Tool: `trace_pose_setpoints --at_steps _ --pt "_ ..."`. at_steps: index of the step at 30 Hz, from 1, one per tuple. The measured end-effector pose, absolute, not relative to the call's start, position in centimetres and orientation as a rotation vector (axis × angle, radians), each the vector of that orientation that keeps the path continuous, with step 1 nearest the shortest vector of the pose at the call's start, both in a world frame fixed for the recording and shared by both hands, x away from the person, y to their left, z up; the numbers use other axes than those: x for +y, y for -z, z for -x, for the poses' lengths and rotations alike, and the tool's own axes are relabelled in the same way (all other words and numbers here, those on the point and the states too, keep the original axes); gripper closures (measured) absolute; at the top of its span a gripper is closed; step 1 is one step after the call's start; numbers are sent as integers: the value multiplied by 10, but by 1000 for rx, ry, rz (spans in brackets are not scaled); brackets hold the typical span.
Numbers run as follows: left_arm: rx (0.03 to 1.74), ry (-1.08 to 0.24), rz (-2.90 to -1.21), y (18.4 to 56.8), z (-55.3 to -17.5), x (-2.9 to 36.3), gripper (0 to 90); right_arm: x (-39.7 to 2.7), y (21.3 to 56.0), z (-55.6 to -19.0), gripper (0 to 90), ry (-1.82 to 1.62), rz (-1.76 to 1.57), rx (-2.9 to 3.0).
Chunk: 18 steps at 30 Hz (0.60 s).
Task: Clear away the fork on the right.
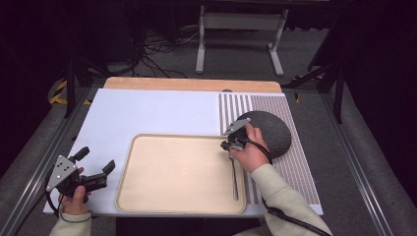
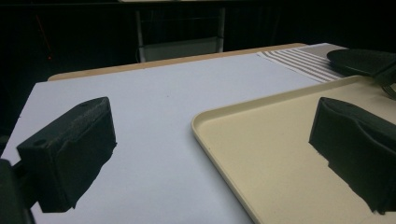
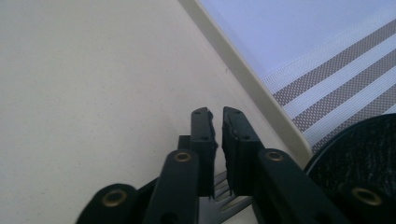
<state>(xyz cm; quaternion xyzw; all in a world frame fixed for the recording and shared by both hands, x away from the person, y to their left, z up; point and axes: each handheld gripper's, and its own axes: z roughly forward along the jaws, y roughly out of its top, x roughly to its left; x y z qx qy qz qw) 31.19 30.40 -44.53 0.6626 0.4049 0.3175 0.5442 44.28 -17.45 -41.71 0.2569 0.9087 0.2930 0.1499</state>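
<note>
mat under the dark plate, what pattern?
Brown and white stripes on the placemat; high view shows it best.

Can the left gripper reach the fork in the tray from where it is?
Probably yes. The left gripper has open jaws beside the tray, and the bare tray floor lies between it and the fork. The right gripper sits at the fork's prongs.

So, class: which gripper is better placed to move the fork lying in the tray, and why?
The right gripper. It hovers over the head of the fork inside the tray, jaws slightly apart. The left gripper sits wide open beyond the tray's left edge.
</note>
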Motion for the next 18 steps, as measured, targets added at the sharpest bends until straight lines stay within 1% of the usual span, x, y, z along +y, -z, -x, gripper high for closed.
trace_pose_setpoints --at_steps 1,2,3,4,5,6,7,9,12,18 --pt "960 -754 -1573 445 -312 304 10 -174 415 -442 738 -854 -736 2604" --pt "959 -754 -1573 445 -312 304 10 -175 411 -440 663 -879 -743 2596" --pt "959 -755 -1573 445 -312 304 10 -175 410 -439 576 -895 -760 2587" --pt "959 -755 -1573 445 -312 304 10 -175 407 -438 465 -934 -780 2563" --pt "959 -755 -1573 445 -312 304 10 -175 407 -438 465 -934 -780 2563" --pt "961 -754 -1574 445 -311 304 10 -177 401 -436 356 -981 -763 2533" --pt "961 -754 -1574 445 -311 304 10 -177 401 -436 356 -981 -763 2533" --pt "964 -755 -1575 445 -310 304 10 -180 396 -434 286 -1020 -753 2512" --pt "961 -761 -1572 445 -310 304 10 -185 388 -430 233 -1065 -742 2482" --pt "961 -758 -1582 445 -310 303 10 -197 377 -423 210 -1122 -743 2426"
